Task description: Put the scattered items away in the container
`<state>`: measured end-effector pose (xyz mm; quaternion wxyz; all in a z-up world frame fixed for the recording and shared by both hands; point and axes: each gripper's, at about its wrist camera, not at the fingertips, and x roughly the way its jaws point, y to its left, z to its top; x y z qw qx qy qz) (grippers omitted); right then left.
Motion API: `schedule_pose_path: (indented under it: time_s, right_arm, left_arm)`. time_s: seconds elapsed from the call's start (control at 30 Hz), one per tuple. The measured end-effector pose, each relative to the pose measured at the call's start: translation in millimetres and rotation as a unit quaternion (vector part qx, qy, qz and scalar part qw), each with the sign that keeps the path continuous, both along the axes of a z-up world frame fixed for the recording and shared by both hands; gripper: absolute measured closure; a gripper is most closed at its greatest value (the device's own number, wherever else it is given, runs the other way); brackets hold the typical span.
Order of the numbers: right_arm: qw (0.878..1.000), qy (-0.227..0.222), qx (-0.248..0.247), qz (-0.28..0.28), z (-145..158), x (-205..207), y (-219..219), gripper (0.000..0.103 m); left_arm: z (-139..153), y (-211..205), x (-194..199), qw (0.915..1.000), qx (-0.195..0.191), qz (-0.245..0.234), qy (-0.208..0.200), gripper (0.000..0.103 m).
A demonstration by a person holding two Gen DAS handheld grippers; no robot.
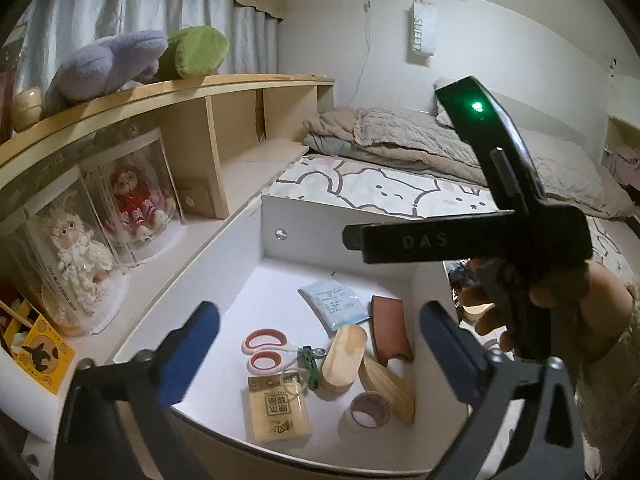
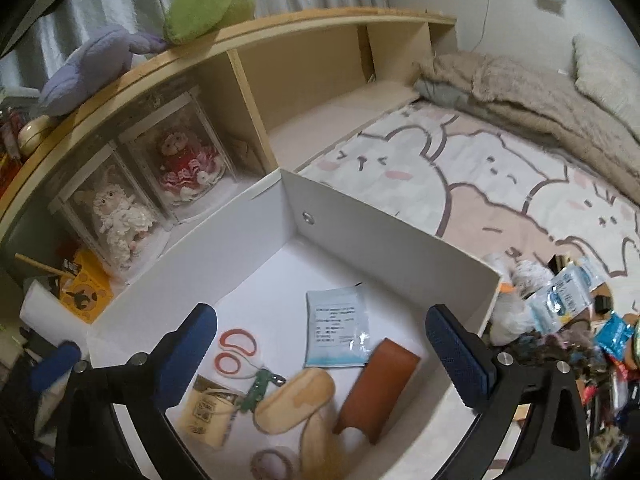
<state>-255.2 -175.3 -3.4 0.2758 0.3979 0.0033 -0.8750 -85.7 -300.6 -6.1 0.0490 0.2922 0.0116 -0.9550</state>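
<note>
Left wrist view looks down into the white open-topped cardboard box [image 1: 280,216], whose near rim is partly cut off behind the left tool [image 1: 320,352]. That tool's blue-padded fingers [image 1: 192,344] stand wide apart with nothing between them. Its lower body runs out of frame.

Inside the box lie the red-and-white-handled scissors [image 1: 264,350], handles toward the box's far left wall and blades hidden under a small green circuit part [image 1: 310,362]. A yellow printed packet [image 1: 278,408] lies with its long axis running from the near rim toward the far wall. Two oval light-wood pieces [image 1: 346,354] overlap, and a roll of pale tape [image 1: 366,410] lies flat beside them. A pale blue printed sachet [image 1: 334,304] sits slanted, and a brown leather case [image 1: 390,328] points its long axis toward the far wall.

The right tool [image 2: 322,356] also hovers over the box, its own blue pads [image 2: 456,352] spread wide and empty. In the left wrist view its black body crosses the upper right, gripped by a hand [image 1: 560,304] whose wrist is cut off at the frame edge.

To the right of the box, a heap of scattered packets and wrappers [image 2: 560,304] lies on the cartoon-print bedsheet [image 2: 460,176], blurred and hard to sort out.
</note>
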Motion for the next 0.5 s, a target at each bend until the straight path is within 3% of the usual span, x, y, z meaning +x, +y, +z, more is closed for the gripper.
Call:
schedule_pose_path:
  time_s: [0.2, 0.5]
  right_arm:
    - [1.0, 0.011, -0.007, -0.003, 3.3, 11.7, 16.6, 0.0]
    - [0.998, 0.052, 0.031, -0.011, 10.4, 33.4, 40.8, 0.0]
  left_arm:
    - [0.0, 4.2, 1.0, 1.0, 0.002, 0.007, -0.001, 0.0]
    - [4.3, 5.9, 1.6, 0.9996, 0.017, 0.021, 0.004, 0.0]
